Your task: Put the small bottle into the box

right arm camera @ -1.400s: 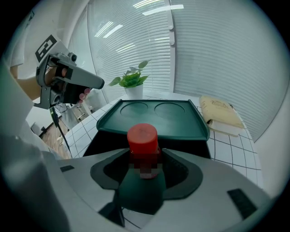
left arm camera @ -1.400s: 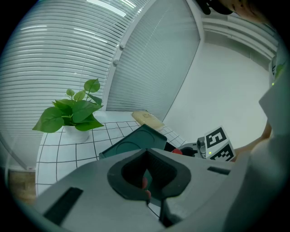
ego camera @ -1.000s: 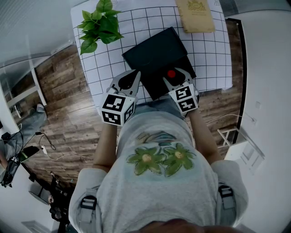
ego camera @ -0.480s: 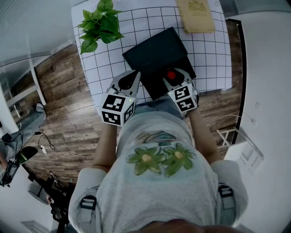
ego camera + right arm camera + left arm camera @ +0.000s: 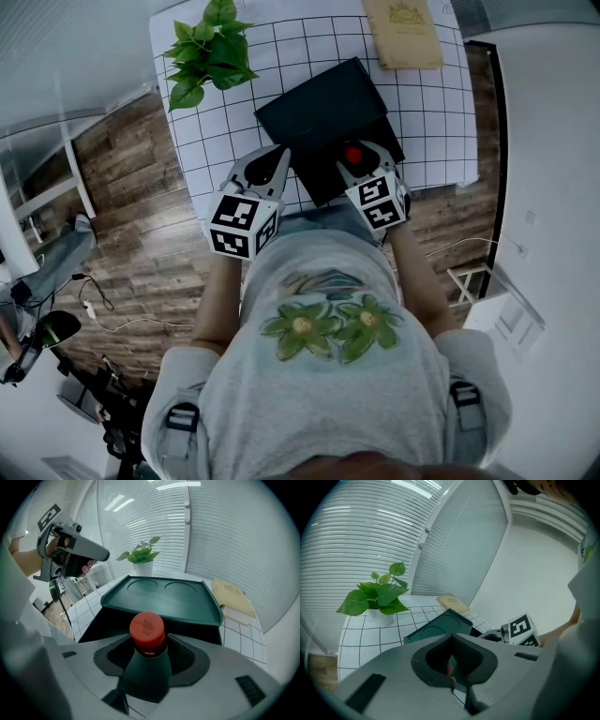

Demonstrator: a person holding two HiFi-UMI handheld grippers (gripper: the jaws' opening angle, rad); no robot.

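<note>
The small bottle (image 5: 145,667) has a dark green body and a red cap (image 5: 147,630). My right gripper (image 5: 149,654) is shut on it and holds it upright over the near edge of the open dark green box (image 5: 104,620). The box's lid (image 5: 164,597) stands open behind it. In the head view the red cap (image 5: 353,155) shows at the right gripper (image 5: 362,150), above the box (image 5: 367,148). My left gripper (image 5: 278,152) hovers at the box's left side, its jaws shut with nothing between them (image 5: 452,641).
The box sits on a table with a white grid cloth (image 5: 431,103). A potted green plant (image 5: 206,52) stands at the back left and a tan flat packet (image 5: 403,33) at the back right. Wooden floor (image 5: 131,187) surrounds the table.
</note>
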